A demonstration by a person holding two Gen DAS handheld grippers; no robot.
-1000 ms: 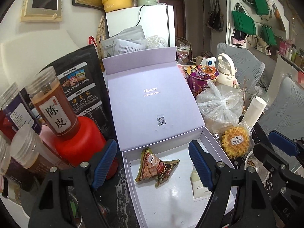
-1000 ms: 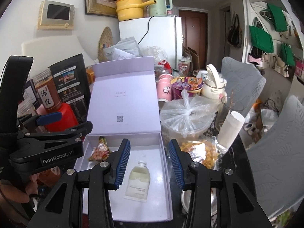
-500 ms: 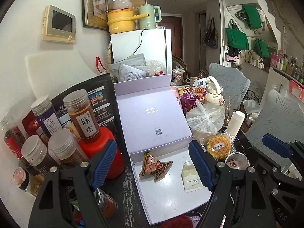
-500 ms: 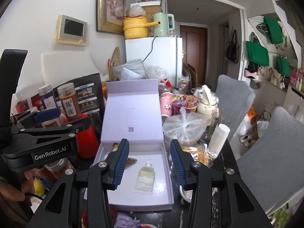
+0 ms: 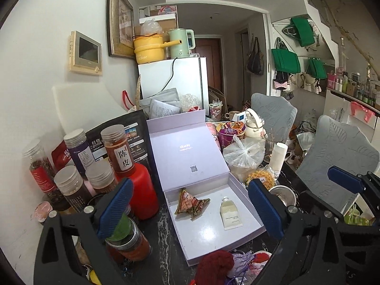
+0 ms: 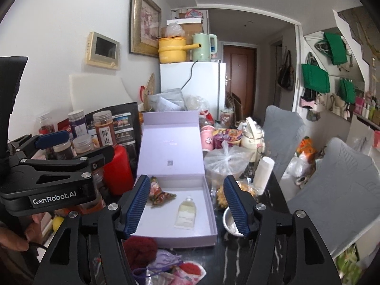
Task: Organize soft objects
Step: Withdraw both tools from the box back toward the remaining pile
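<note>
Both grippers opening, empty, above box (image 5: 244,197)

A lived-in home: a white fridge (image 6: 192,87) carries a yellow cooker (image 6: 172,49) and kettle (image 6: 204,47); beside it hangs a framed picture (image 6: 144,22); right of it, green bags (image 6: 314,77).
</note>
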